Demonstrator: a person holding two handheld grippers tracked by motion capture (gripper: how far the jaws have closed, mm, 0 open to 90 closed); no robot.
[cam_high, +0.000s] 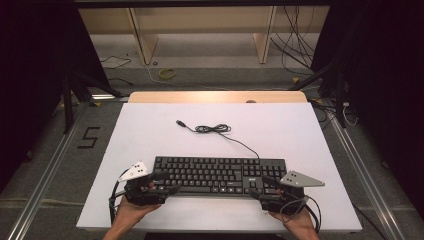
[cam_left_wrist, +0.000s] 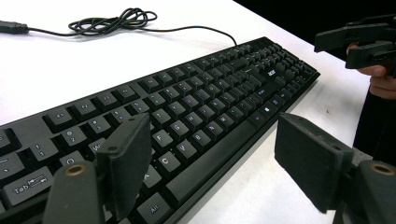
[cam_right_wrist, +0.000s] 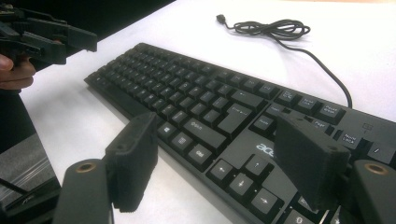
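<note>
Black keyboard (cam_high: 218, 175) sits untouched on the worktop (cam_high: 150, 135), left gripper (cam_high: 165, 183) and right gripper (cam_high: 263, 186) both spread wide at its ends, so nothing's grabbed yet.

The keyboard (cam_high: 220, 175) is matt black plastic (its front edge slightly shinier), its cable (cam_high: 215, 129) smooth rubbery black. The table (cam_high: 150, 125) is smooth matt white.

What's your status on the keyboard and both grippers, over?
Left gripper open at the keyboard's left end, right gripper open at its right end. Keyboard flat on the white table, not gripped. Its cable lies coiled behind, nothing in the way.
</note>
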